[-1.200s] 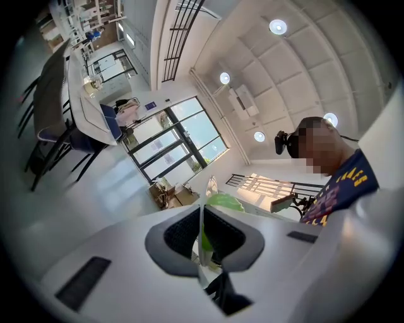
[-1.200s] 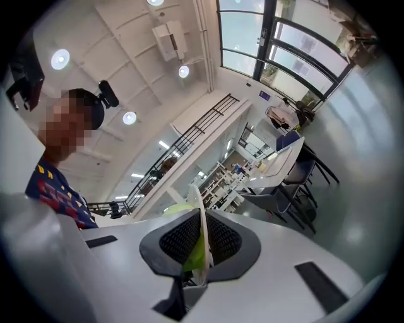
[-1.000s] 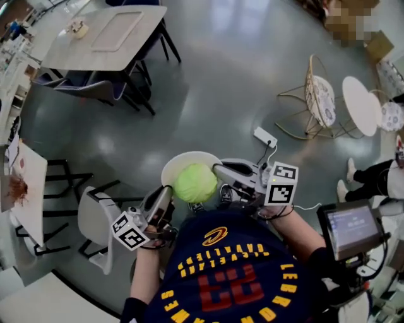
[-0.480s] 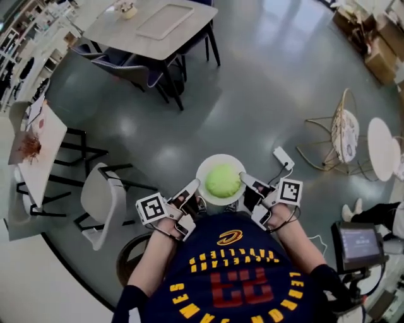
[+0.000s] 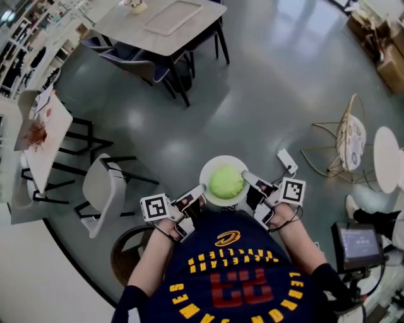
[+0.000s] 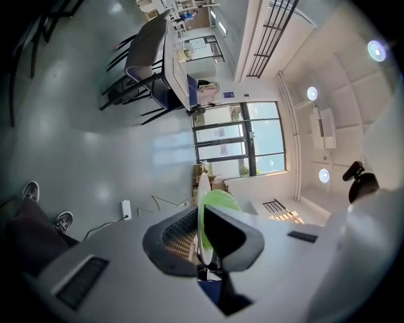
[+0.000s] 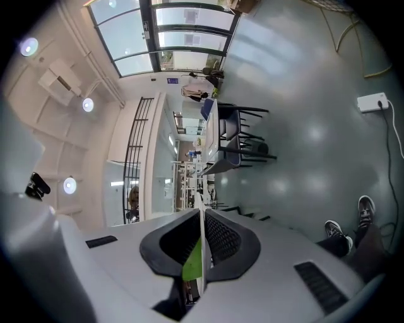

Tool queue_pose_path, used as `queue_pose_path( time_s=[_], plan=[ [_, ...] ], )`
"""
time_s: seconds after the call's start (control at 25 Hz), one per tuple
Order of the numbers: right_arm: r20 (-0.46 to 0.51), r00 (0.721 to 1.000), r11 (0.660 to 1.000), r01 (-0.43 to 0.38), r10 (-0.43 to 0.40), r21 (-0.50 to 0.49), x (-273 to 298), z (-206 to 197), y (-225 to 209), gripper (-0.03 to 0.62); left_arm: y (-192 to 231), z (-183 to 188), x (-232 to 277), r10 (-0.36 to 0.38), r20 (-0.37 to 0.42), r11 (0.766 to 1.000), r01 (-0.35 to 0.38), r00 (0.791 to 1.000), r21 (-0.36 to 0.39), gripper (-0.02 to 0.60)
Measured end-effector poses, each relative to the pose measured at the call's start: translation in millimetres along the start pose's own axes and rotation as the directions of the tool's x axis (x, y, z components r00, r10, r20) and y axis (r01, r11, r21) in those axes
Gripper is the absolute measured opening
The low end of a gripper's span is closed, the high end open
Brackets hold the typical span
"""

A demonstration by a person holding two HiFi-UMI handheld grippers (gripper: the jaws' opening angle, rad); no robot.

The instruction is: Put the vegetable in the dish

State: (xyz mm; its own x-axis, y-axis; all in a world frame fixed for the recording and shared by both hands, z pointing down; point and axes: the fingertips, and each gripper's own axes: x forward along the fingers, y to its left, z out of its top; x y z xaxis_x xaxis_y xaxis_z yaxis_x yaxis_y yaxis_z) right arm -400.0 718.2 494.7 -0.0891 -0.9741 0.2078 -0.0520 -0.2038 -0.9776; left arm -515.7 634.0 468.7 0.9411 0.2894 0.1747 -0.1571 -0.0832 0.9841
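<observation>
1. One cabbage, one plate and two grippers, all at centre frame.
2. The cabbage sits on the plate, between the grippers.
3. The left gripper is clamped on the plate's left rim, and the right gripper on its right rim.

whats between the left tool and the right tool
A white plate with a green cabbage on it, as the head view shows. The left tool and the right tool are each shut on its rim, at opposite sides.

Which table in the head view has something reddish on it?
The white table at the left edge, with a reddish-brown patch. The grey table at the top holds a pale tray; the round table at right shows no red.
</observation>
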Motion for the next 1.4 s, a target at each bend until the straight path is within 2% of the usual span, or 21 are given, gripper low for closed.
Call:
queue_pose_path(
  time_s=[0.12, 0.36, 0.56, 0.72, 0.88, 1.16, 1.28, 1.4],
  plan=[
    [-0.023, 1.000, 1.000, -0.005, 0.005, 0.003, 0.8, -1.3, -0.1, 0.025, 2.0, 0.5, -1.6, 0.008, 0.031, 1.000, -0.008, 0.999, -0.001, 0.051],
    [-0.025, 1.000, 1.000, 0.006, -0.005, 0.029, 18.8, 5.2, -4.9, 0.026, 15.7, 20.5, -0.8, 0.001, 0.077, 0.999, 0.002, 0.997, -0.043, 0.052],
    [0.010, 1.000, 1.000, 0.016, -0.017, 0.025, 23.1, 11.0, -1.2, 0.026, 21.2, 28.6, 5.6, -0.003, 0.034, 1.000, 0.004, 0.999, -0.030, 0.052],
    [0.051, 0.998, 0.999, 0.036, -0.037, 0.026, 70.6, 41.9, 4.4, 0.026, 29.0, 88.8, 22.5, -0.004, -0.016, 1.000, 0.003, 1.000, -0.012, 0.052],
    [0.097, 0.994, 0.999, 0.044, -0.044, 0.008, 104.7, 59.6, 17.9, 0.026, 30.5, 133.0, 25.4, -0.001, -0.051, 1.000, 0.001, 0.999, -0.011, 0.052],
    [0.173, 0.983, 0.998, 0.058, -0.063, 0.031, 146.8, 79.2, 27.0, 0.026, 22.5, 190.3, 27.2, -0.075, -0.074, 0.997, 0.073, 0.994, -0.032, 0.052],
    [0.206, 0.978, 0.999, 0.030, -0.032, 0.015, 159.3, 87.4, 36.5, 0.026, 12.8, 211.1, 25.9, -0.126, -0.080, 0.992, 0.125, 0.989, -0.016, 0.035],
    [0.231, 0.973, 1.000, -0.005, 0.007, -0.007, 171.3, 94.6, 50.9, 0.026, 5.9, 230.6, 25.9, -0.137, -0.086, 0.990, 0.138, 0.987, 0.009, 0.020]
  ],
)
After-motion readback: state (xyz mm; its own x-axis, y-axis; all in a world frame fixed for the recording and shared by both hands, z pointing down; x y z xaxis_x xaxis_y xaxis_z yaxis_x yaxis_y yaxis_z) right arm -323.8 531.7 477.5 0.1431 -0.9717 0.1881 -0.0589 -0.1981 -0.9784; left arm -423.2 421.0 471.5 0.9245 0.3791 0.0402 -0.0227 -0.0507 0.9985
